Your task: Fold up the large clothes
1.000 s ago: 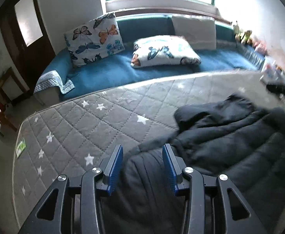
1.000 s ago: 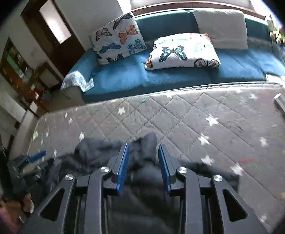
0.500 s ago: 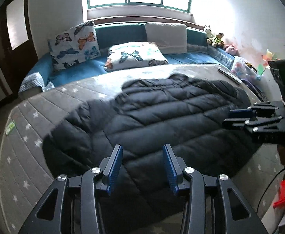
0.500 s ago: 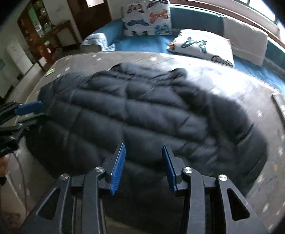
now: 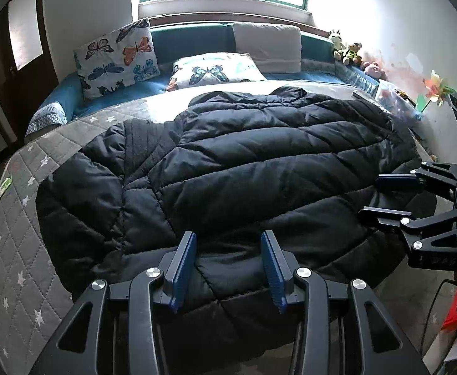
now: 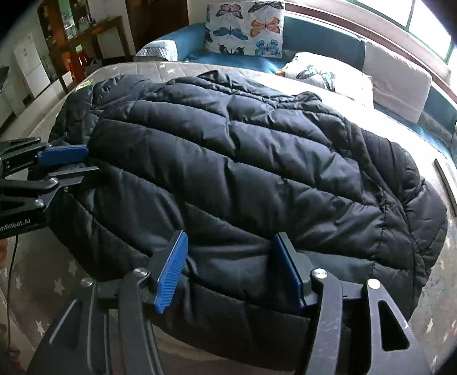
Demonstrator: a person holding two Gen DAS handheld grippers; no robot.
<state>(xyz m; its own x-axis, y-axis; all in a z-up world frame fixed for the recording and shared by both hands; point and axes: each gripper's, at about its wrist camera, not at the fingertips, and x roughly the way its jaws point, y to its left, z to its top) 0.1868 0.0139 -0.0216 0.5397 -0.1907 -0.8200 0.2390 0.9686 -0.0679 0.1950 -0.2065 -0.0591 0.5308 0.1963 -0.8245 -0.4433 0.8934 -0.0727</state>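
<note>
My left gripper (image 5: 230, 265) and right gripper (image 6: 228, 268) hovered level over the near hem of the black puffer jacket (image 5: 244, 168), fingers spread, gripping nothing; the jacket lay flat across the star-quilted mattress (image 5: 18, 243).

Black linkage frames, silver screws, ribbed blue-padded fingers (image 5: 183, 268) ("GenRobot.AI" in white lettering)

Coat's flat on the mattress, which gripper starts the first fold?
Probably left. The left gripper hangs open over the coat hem, near its sleeve end; the right gripper is open too, mid-hem.
</note>
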